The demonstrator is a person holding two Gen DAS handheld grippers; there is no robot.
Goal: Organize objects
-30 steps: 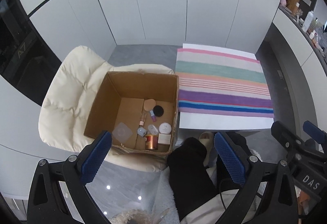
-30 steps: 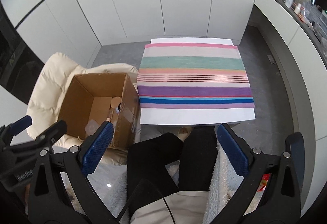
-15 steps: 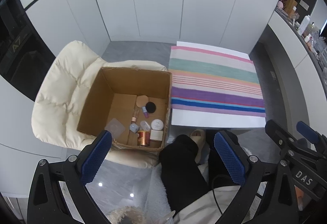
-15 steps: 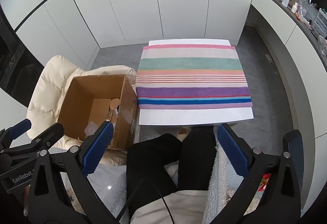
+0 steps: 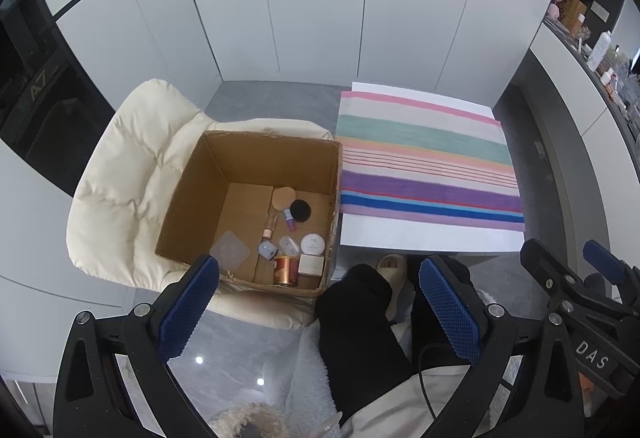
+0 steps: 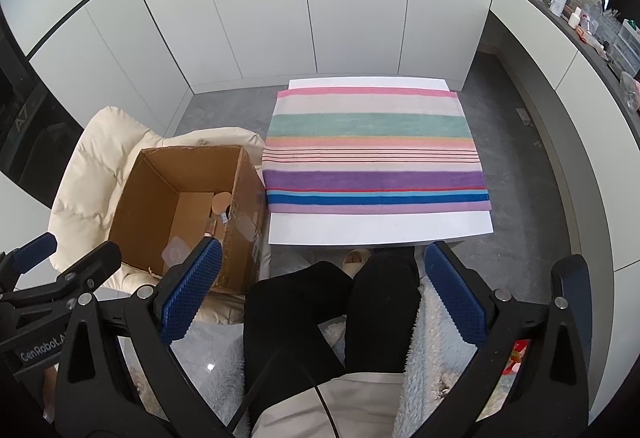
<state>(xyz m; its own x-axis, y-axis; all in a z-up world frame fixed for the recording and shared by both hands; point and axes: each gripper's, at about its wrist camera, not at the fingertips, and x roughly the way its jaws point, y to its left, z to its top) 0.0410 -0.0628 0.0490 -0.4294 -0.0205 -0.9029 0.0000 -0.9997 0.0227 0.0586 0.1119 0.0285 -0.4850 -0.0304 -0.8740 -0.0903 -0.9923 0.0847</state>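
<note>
Inside, the cardboard box [image 5: 256, 162] held the small cosmetics, bunched in its near right corner on the box floor. Counted roughly nine: one tan round puff [image 5: 283, 197], one black round puff [image 5: 300, 210], one slim tube [image 5: 269, 226] lying with its long axis running near-to-far, one small purple-capped bottle [image 5: 289, 219] lying tilted, one white round jar [image 5: 312, 243], one clear round container [image 5: 289, 244], one small pale bottle [image 5: 267, 250], one copper tin [image 5: 286, 270] on its side, one white square box [image 5: 311, 264]. One clear square lid [image 5: 230, 251] lay flat apart to their left. Box sat open-topped on a cream padded chair [image 5: 120, 190], touching the left edge of the white worktop [image 6: 380, 230]. One striped towel [image 6: 374, 154] lay flat on the worktop, stripes running left-right. Left tongs [image 5: 318, 306] hung wide apart above the box's near edge, gripping nothing. Right tongs [image 6: 320, 292] also gaped wide, empty, over the person's black-trousered legs [image 6: 320, 302].
</note>
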